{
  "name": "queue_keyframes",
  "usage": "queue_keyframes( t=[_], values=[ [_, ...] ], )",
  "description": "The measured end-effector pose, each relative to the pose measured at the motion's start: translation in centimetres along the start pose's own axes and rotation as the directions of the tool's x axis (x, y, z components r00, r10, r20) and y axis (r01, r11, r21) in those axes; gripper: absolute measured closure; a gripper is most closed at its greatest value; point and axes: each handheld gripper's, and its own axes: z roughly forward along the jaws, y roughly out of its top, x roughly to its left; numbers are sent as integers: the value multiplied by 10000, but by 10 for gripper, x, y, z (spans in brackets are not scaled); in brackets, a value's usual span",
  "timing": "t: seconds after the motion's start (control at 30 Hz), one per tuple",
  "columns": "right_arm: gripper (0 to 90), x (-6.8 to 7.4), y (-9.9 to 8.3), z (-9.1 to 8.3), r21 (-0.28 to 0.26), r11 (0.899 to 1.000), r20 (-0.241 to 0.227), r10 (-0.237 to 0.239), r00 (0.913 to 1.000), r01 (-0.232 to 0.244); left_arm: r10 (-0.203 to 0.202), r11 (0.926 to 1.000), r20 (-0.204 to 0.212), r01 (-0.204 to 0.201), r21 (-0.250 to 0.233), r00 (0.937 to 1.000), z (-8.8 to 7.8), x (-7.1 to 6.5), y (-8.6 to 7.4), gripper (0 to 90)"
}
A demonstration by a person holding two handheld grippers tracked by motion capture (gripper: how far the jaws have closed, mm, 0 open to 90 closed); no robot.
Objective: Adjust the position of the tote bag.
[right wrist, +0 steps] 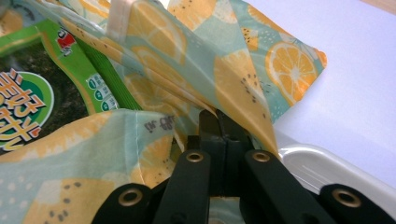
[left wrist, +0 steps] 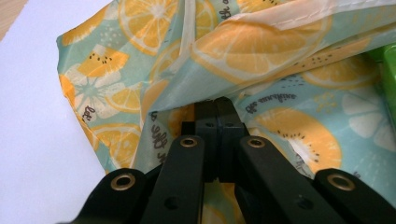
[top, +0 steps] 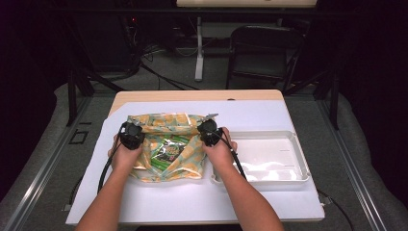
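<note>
Thin printed fabric, teal with orange citrus slices, makes up the bag (top: 166, 147) lying flat on the white sheet (top: 202, 202) that covers the table, just left of the white plastic tray (top: 298, 159). From the high view, the left gripper (top: 131, 134) sits at the bag's left side and the right gripper (top: 210, 133) at its right, each in a hand, and the mouth between them gapes enough to show a green snack packet (top: 168, 150) inside. Judged step: the mouth is being held apart by its two sides, either to get the packet out or to settle it in; I cannot tell which. Left gripper view: jaws brought fully together, with a fold of the fabric pinched at their tips; the cloth is limp and creased, with a stitched pale hem (left wrist: 299, 16) running across the top. Right gripper view: jaws likewise closed, nipping a pleat of the bag beside the tray's smooth rounded rim (right wrist: 327, 168); the packet (right wrist: 42, 93) is glossy, crinkled film with printed lettering. The next move probably calls for keeping both pinches firm while drawing the sides evenly apart or upward, since cloth this slack could slip free or bunch over the packet.
</note>
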Motion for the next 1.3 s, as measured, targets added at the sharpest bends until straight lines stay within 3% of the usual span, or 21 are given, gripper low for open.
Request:
queue_keyframes(
  t=[0.07, 0.37, 0.63, 0.77, 0.97, 1.1, 1.17, 1.3],
  values=[
    [900, 1, 0, 2, -50, 9999, -21, 115, 9999, -115, 8, 10000, -34, -8, 14, 10000, 0, 0, 0, 900],
    [900, 4, 3, 9, 409, 9982, 179, -455, 9988, 448, -100, 9998, -24, 100, 153, 9999, 1, 3, -2, 900],
    [900, 12, 6, 16, 649, 9942, 308, -873, 9957, 852, -114, 9992, -319, 126, 370, 9994, 1, 5, -4, 900],
    [900, 12, 4, 21, 704, 9955, 206, -656, 9976, 640, -22, 9993, -345, 35, 377, 9994, 1, 4, -5, 900],
    [900, 11, 4, 21, 847, 9947, 189, -593, 9981, 575, -347, 9994, 51, 347, -54, 9994, -7, 7, -6, 864],
    [900, 12, 3, 22, 756, 9958, 191, -541, 9984, 525, -199, 9994, 159, 203, -265, 9997, -16, 5, -6, 788],
    [900, 11, 4, 21, 981, 9929, 216, -698, 9973, 674, -107, 9992, 148, 112, -384, 9998, -21, 3, -5, 760],
    [891, 12, 3, 21, 770, 9958, 202, -508, 9985, 491, -45, 9979, 261, 62, -642, 9996, -31, 2, -4, 693]
  ],
)
